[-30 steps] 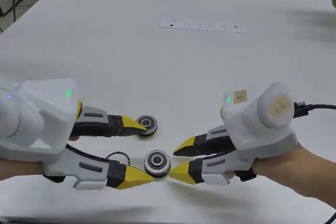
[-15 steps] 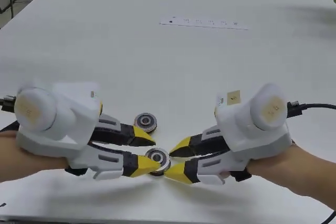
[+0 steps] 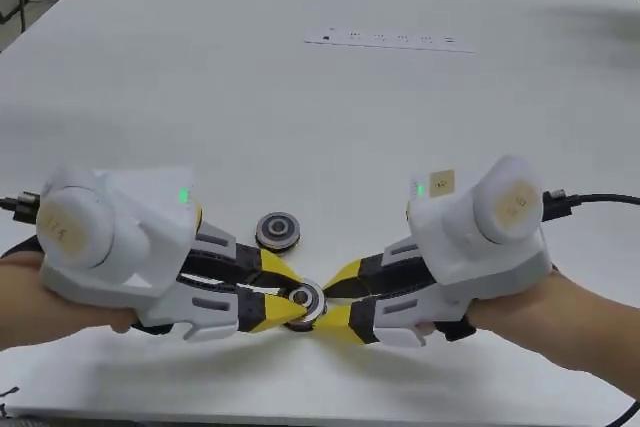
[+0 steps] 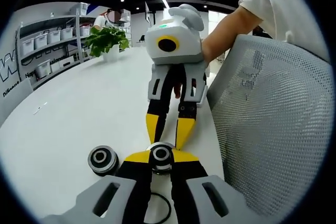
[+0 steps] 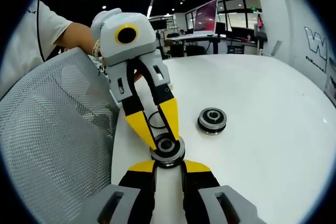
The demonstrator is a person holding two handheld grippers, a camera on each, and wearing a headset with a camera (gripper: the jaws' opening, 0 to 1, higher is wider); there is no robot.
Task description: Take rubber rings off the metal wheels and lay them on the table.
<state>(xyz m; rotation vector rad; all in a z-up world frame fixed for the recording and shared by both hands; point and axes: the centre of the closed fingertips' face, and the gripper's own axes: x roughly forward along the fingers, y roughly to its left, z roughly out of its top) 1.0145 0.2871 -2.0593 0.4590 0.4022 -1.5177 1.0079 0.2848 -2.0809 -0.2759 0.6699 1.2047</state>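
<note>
Change: both grippers have closed in since a second ago. The left gripper's jaws stood wide then and are narrow now, and all four yellow tips now meet at one wheel.
Left gripper (image 3: 288, 297): jaws narrow. In the left gripper view its tips press on either side of the metal wheel (image 3: 303, 299), so it is gripping that wheel.
Right gripper (image 3: 332, 302): jaws narrow, tips touching the same wheel from the side opposite the left gripper. The right gripper view shows the wheel just ahead of its tips and partly between them. Whether it clamps the wheel or only touches it cannot be told.
Metal wheel: lies flat on the table (image 3: 400, 147), directly between the two opposed grippers, with a dark band around its rim.
Second wheel (image 3: 278, 230): flat on the table, just beyond the left gripper's far jaw, close to the gripped wheel but apart from it. Neither gripper touches it.
Loose rubber ring (image 4: 169, 209): flat on the table under the left gripper's jaws, behind its tips, off any wheel.
Power strip (image 3: 388, 43): well beyond both grippers, far up the table.
Mesh chair back (image 4: 273, 129): beside the table edge, on the person's side of both grippers.
Potted plant (image 4: 107, 40): at the far table edge, behind the right gripper as the left gripper view sees it.
</note>
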